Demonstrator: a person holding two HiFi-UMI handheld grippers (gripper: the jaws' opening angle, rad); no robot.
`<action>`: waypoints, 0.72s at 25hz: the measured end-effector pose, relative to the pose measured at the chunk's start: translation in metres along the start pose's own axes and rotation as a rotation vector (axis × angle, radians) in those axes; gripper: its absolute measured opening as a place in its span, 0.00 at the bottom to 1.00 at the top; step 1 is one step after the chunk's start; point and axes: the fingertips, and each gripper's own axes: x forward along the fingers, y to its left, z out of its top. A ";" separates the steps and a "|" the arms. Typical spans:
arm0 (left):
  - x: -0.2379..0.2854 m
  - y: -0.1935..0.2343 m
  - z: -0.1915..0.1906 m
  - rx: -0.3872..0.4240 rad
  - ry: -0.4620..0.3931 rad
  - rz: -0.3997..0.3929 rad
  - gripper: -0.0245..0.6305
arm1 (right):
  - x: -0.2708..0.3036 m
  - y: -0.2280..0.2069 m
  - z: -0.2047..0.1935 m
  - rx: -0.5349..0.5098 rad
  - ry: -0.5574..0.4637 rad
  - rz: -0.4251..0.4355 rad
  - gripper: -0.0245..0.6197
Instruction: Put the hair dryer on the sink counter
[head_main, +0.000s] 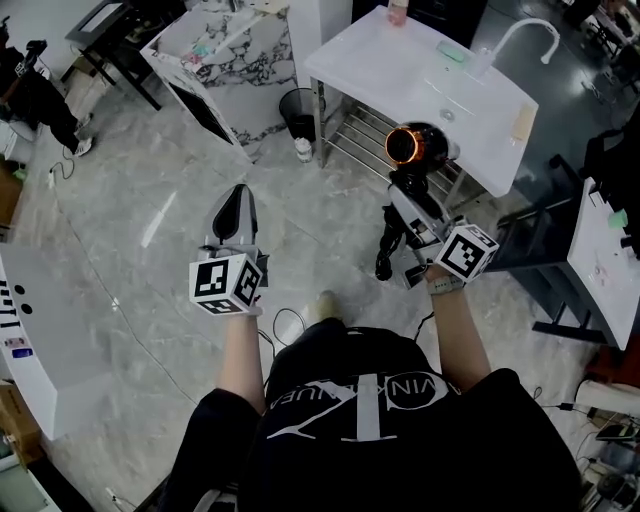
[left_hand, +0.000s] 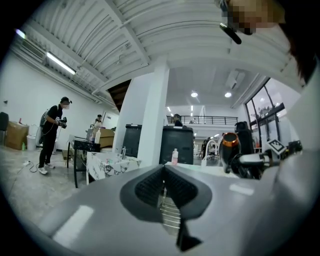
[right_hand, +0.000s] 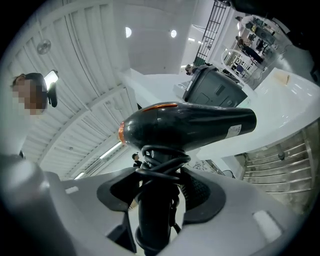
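Pinching the hair dryer (right_hand: 190, 125) by its cord-wrapped handle with fingers of the right gripper (right_hand: 157, 200), just beside the table (head_main: 352, 62) edge, fingers of the left gripper (left_hand: 164, 187) pressed together, empty; risks slipping on the loose cord or knocking that edge.

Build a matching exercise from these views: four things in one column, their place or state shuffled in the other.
Things
1. hair dryer
2. left gripper
3. faucet
4. black bin

Place or state
A. on the floor beside the sink counter
B. shut, holding nothing
C. clamped by its handle in the right gripper
D. standing on the sink counter

Pairs: 1-C, 2-B, 3-D, 4-A
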 end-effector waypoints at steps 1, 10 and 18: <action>0.004 0.005 0.001 0.000 -0.001 -0.004 0.04 | 0.006 0.000 0.001 -0.003 -0.004 -0.003 0.45; 0.030 0.028 -0.003 -0.015 0.006 -0.015 0.04 | 0.043 -0.010 0.006 0.005 -0.015 -0.019 0.45; 0.071 0.054 -0.011 -0.023 0.014 -0.009 0.04 | 0.084 -0.042 0.019 0.005 -0.022 -0.031 0.45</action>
